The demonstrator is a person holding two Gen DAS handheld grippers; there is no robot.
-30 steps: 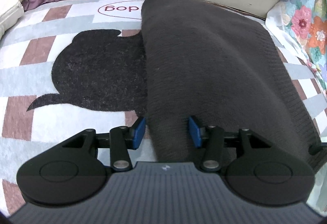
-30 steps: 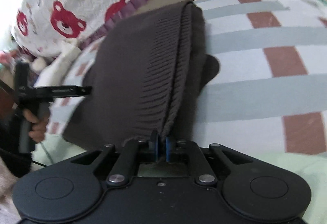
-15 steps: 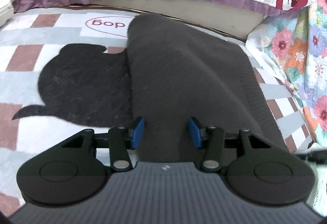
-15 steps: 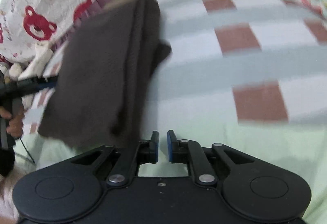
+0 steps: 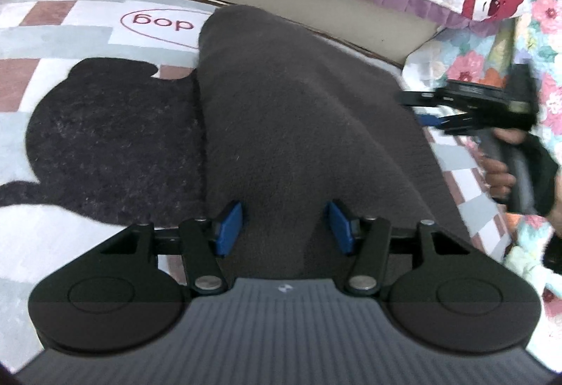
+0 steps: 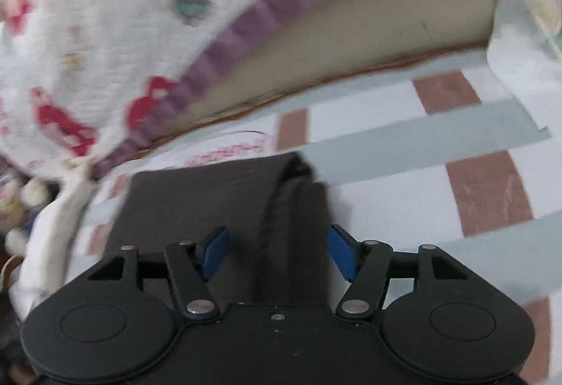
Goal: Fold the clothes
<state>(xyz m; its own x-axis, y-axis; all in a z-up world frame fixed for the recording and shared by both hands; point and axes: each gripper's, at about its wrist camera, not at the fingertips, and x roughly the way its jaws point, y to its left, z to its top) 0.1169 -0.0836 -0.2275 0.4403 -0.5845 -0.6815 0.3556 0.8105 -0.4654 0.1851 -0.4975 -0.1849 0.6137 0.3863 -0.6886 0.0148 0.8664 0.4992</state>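
Now the fold looked laid: the dark grey sweater (image 5: 298, 111) filled the frame's centre on the checked blanket (image 5: 70, 34). The right gripper (image 6: 277, 253), clamped on its ribbed hem a second earlier, had just been opening and stood wide, gripping nothing; the left gripper (image 5: 284, 227) straddled cloth half-open. Smoothing or another fold probably came next.

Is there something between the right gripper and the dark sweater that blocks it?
Nothing visible does. The right gripper is open, its jaws having just opened, and the folded dark sweater lies directly between and ahead of its fingers on the checked blanket.
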